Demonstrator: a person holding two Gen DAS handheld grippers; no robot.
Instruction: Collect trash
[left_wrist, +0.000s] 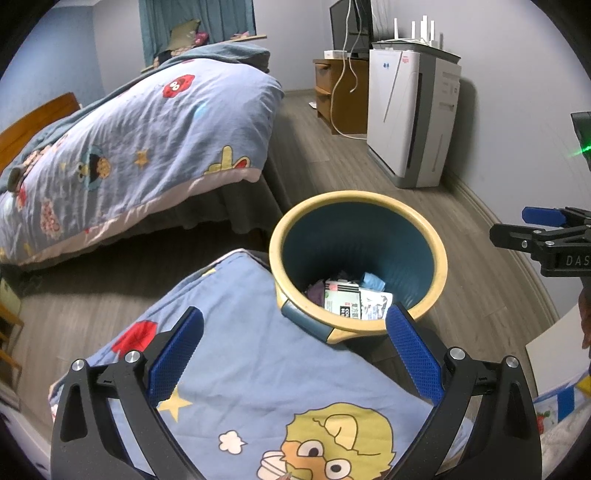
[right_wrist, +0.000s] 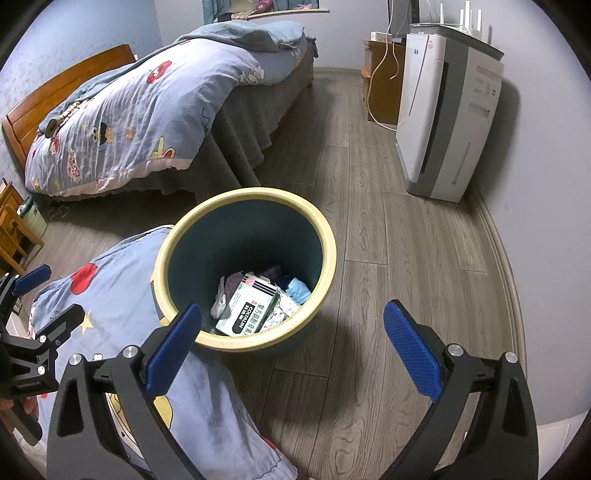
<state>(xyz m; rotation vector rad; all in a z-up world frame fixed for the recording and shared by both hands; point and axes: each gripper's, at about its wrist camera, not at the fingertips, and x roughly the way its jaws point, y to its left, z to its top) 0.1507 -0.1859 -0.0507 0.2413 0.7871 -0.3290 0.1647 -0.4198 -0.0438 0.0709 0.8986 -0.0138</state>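
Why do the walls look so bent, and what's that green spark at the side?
Both wrist views use fisheye lenses, so the floorboards and skirting curve, with black corners. In the left wrist view, a green light flares at the right edge. In the right wrist view, the trash bin casts a soft shadow rightward.

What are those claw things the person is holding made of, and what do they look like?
Both look alike. The left gripper has a black, plastic-looking frame with two curved arms, silver bolt heads at the joints, and flat finger pads covered in textured blue material. The right gripper has the same black frame, silver bolts and blue pads. White lettering is printed on the side of each body. No cables show.
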